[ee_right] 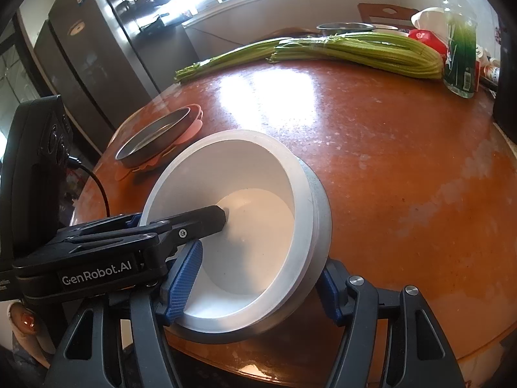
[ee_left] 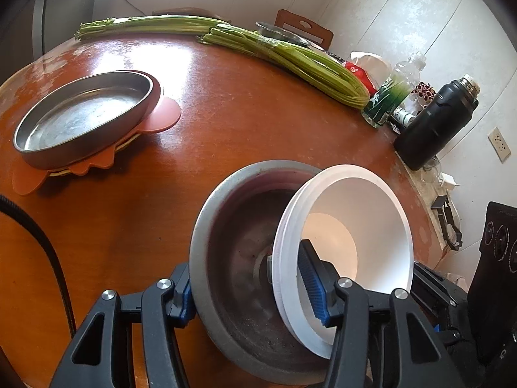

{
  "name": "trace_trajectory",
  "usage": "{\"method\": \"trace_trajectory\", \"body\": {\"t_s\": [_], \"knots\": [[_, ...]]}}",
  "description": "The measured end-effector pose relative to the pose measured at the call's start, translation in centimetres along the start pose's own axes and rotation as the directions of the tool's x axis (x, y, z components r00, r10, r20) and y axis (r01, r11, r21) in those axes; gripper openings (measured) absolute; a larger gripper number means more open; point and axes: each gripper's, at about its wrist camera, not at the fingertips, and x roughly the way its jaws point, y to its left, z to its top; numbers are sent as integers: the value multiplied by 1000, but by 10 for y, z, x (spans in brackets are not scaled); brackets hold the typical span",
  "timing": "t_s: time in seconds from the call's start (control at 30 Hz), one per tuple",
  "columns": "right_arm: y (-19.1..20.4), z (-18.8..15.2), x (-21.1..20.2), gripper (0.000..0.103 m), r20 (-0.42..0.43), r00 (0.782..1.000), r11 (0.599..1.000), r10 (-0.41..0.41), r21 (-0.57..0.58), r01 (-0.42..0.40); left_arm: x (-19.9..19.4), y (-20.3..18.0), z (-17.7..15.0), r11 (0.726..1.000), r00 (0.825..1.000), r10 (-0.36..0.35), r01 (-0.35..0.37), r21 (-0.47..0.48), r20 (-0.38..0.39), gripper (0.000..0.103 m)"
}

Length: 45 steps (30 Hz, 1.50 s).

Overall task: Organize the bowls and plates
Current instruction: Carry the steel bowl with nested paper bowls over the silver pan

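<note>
A grey metal bowl (ee_left: 239, 220) (ee_right: 321, 207) sits tilted at the near edge of the round brown table (ee_left: 226, 113). A white bowl (ee_left: 355, 213) (ee_right: 258, 174) with a doubled rim leans inside it. My left gripper (ee_left: 248, 284) is shut across both walls, with one finger outside the metal bowl and its blue pad (ee_left: 311, 287) inside the white one. My right gripper (ee_right: 258, 286) straddles the other side the same way, pad (ee_right: 184, 278) on the white inside and the far finger against the metal outside. A shallow metal plate (ee_left: 84, 113) (ee_right: 155, 139) rests on an orange mat (ee_left: 161, 113).
Two celery bundles (ee_left: 290, 61) lie across the far side, with a small metal dish (ee_left: 281, 34) and a chair behind. A green-labelled bottle (ee_left: 387, 97) and a black flask (ee_left: 433, 123) stand at the right edge. A fridge (ee_right: 80, 51) stands left. A black cable (ee_left: 42, 236) crosses the near left.
</note>
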Motion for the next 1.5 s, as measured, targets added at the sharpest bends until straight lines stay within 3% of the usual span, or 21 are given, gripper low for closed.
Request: {"method": "trace_trajectory", "body": {"t_s": [0.53,1.0,1.5], "knots": [[27,16,-2,68,31,998,997,45,-59,-44,-30,12,5,1000,996,26,-25,-15,82,54],[79,44,11,68,48,996,987,75,-148,-67,-68,58,20,997,985,52,-40,-72,166,54],[122,74,29,68,63,994,980,85,-186,-72,-92,100,42,995,978,64,-46,-91,200,54]]}}
